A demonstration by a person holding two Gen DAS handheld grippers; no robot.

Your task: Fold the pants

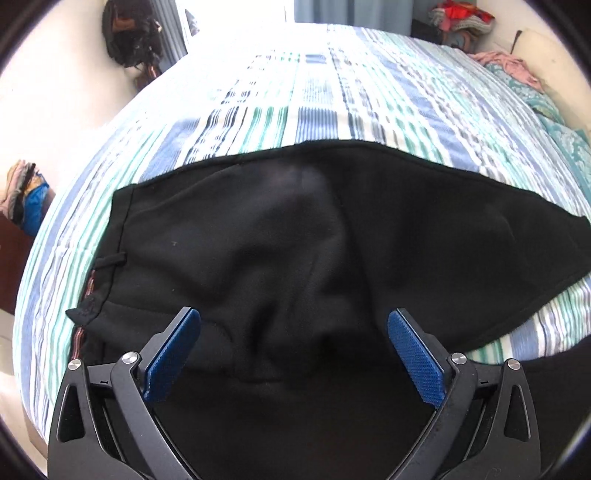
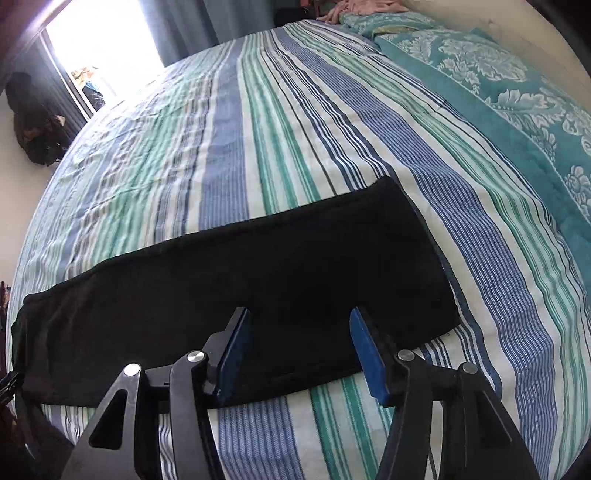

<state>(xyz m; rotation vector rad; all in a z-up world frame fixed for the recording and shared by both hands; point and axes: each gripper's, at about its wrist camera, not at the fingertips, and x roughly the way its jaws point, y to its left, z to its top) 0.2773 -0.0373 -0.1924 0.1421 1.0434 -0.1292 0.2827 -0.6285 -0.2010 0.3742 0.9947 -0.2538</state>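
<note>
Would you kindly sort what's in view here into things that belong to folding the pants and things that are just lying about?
Part of the job:
- black pants, spread on the bed
- striped sheet under them
- left gripper, jaws open
- right gripper, jaws open

Just lying about:
- teal blanket
- pink garment
- clothes pile
- dark bag

One pair of black pants (image 1: 332, 240) lies on one striped bed (image 1: 332, 92). Two claws: the left claw (image 1: 294, 325) and the right claw (image 2: 301, 325). One teal floral blanket (image 2: 498, 81) lies at the bed's far side.
</note>
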